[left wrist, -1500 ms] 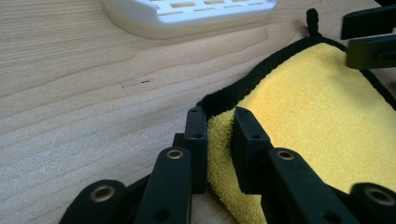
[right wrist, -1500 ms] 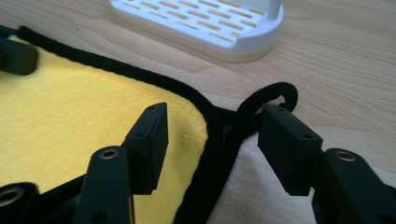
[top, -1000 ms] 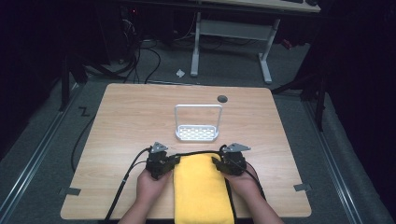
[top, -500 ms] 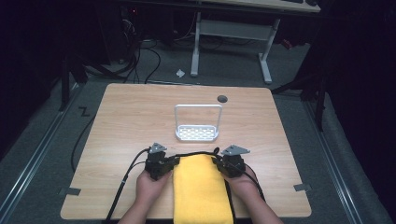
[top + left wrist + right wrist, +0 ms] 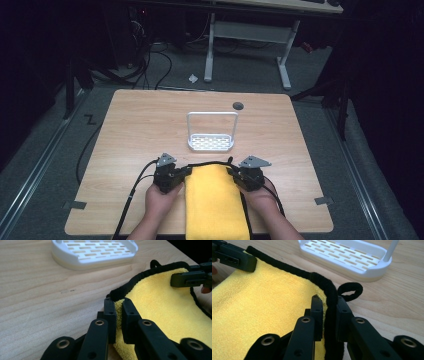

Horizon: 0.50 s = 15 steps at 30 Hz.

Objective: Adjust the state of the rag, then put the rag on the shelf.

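Both tools are pinching the far corners of the yellow cloth (image 5: 216, 202) lying at the near edge of the bench (image 5: 140, 125): left tool (image 5: 119, 305) clamping after just closing, right tool (image 5: 327, 305) squeezing the black hem. I'd be lifting both corners evenly, keeping the cloth taut and clear of the white rack (image 5: 212, 142) beyond.

Ahead of our grippers only the white rack (image 5: 210, 142) blocks the way; bare table (image 5: 135, 130) lies open on either side of it and behind.
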Available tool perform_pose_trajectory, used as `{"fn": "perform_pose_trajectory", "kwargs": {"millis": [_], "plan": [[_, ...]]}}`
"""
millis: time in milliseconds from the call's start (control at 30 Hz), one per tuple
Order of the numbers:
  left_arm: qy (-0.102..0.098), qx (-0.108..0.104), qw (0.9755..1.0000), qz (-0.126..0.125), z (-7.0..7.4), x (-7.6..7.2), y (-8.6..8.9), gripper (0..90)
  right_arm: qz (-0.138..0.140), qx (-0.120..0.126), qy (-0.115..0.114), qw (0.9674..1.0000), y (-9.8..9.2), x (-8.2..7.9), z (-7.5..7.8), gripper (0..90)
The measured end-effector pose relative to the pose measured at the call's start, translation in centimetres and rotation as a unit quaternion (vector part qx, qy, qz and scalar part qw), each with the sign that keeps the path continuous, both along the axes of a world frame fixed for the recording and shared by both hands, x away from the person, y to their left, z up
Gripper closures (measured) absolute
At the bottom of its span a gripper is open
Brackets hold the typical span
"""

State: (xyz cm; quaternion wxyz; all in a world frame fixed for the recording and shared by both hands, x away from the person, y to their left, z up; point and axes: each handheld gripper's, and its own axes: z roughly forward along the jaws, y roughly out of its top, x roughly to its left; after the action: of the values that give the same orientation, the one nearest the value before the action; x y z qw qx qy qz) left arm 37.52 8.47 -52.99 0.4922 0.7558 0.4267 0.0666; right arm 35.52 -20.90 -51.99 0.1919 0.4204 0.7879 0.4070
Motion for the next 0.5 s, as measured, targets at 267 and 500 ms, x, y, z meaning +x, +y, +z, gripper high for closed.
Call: {"fn": "perform_pose_trajectory", "kwargs": {"millis": [267, 500], "plan": [[-0.035, -0.002, 0.9994, 0.002, 1.8, -0.3, -0.2, 83.5, -0.008, 0.010, -0.019, 0.9997, 0.0, -0.2, 0.8, 80.8], [-0.060, -0.022, 0.9980, 0.008, 3.6, -0.6, -0.3, 83.5, -0.011, 0.020, -0.050, 0.9985, 0.0, -0.7, 2.3, 80.9]]}}
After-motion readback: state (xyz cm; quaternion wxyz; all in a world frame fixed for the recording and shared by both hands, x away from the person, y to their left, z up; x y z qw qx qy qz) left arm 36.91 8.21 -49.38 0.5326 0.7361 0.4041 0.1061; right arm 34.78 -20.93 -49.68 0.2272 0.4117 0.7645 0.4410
